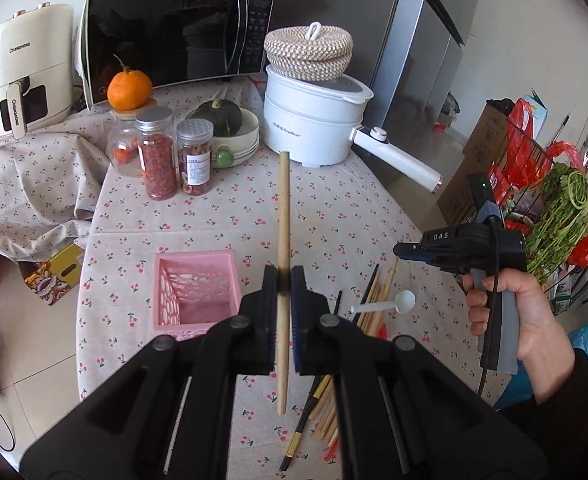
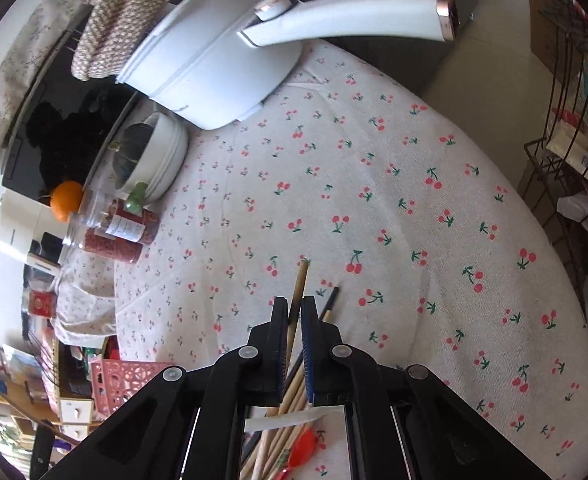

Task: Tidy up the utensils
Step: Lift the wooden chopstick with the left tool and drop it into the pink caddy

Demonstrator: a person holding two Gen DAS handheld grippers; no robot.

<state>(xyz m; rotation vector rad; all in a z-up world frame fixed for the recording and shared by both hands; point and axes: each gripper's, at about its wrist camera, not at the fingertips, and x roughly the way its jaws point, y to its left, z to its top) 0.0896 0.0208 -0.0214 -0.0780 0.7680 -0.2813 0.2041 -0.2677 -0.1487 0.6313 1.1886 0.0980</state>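
Sorting barely begun, by the look of it: pink basket (image 1: 193, 292) at near left of the desk (image 1: 222, 216) shows an empty inside, as far as visible. Left claw (image 1: 284, 280) clamped narrow on one wooden chopstick (image 1: 282, 240), lifted clear of the cloth, just right of the basket. Right claw (image 2: 294, 308) pinched narrow on another wooden chopstick (image 2: 298, 288) from the pile (image 1: 333, 400) at near right. Left to move: several pale wooden sticks, exact count hidden by overlap; at least two dark chopsticks (image 1: 301, 428); one white spoon (image 1: 389, 304); something red, partly hidden. One basket, two claws.
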